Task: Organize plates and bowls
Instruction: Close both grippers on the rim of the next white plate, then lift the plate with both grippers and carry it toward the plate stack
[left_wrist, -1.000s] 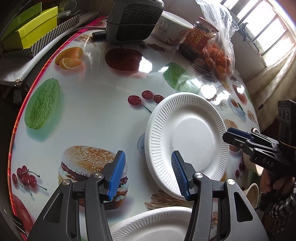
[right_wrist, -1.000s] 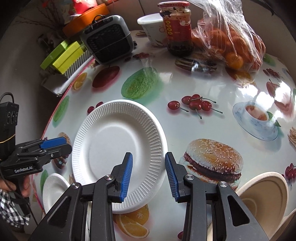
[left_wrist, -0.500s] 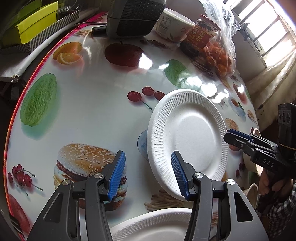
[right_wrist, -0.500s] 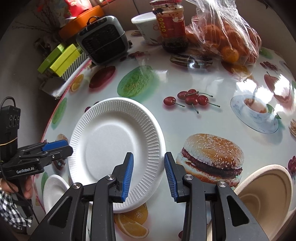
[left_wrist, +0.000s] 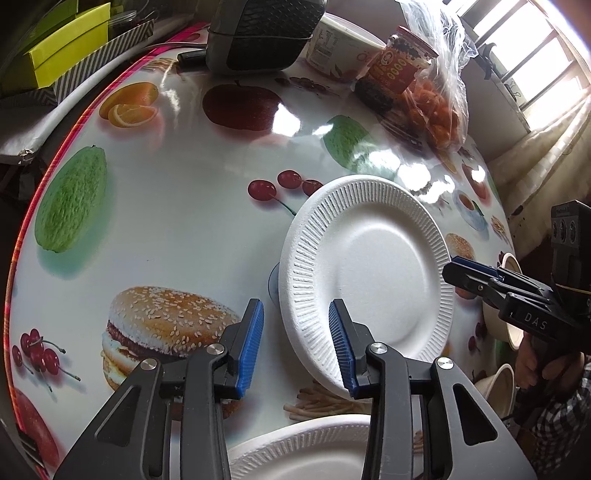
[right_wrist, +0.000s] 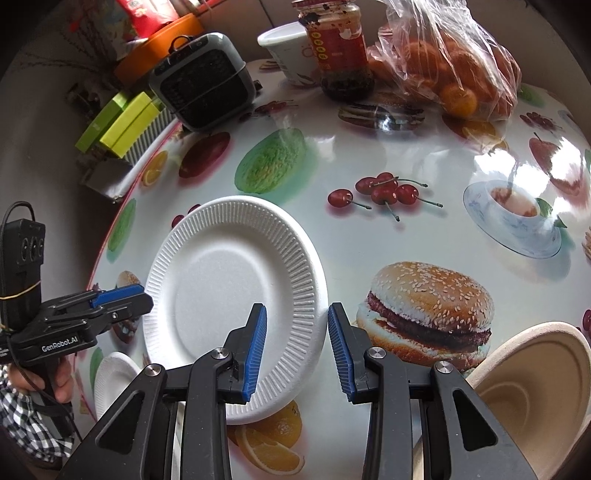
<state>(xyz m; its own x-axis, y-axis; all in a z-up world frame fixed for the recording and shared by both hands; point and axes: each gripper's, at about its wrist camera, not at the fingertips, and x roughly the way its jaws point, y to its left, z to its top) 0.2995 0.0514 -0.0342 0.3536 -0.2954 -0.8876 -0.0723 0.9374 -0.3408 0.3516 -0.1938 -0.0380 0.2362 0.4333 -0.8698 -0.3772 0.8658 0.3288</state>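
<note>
Approach seems the step in hand: both grippers flank the white foam plate (left_wrist: 369, 266) lying flat mid-desk (left_wrist: 177, 206). Left gripper (left_wrist: 295, 343) and right gripper (right_wrist: 295, 341) each have fingers spread wide, empty. Next, one must straddle the ribbed rim and pinch.

Two fisheye views look forward and down along their own fingers, close above a fruit-printed table (left_wrist: 177, 206). The left view faces the table from one side, the right from the other. Both share the large white plate (left_wrist: 369, 273) (right_wrist: 229, 288). Each view shows the opposite hand-held gripper at its edge.
</note>
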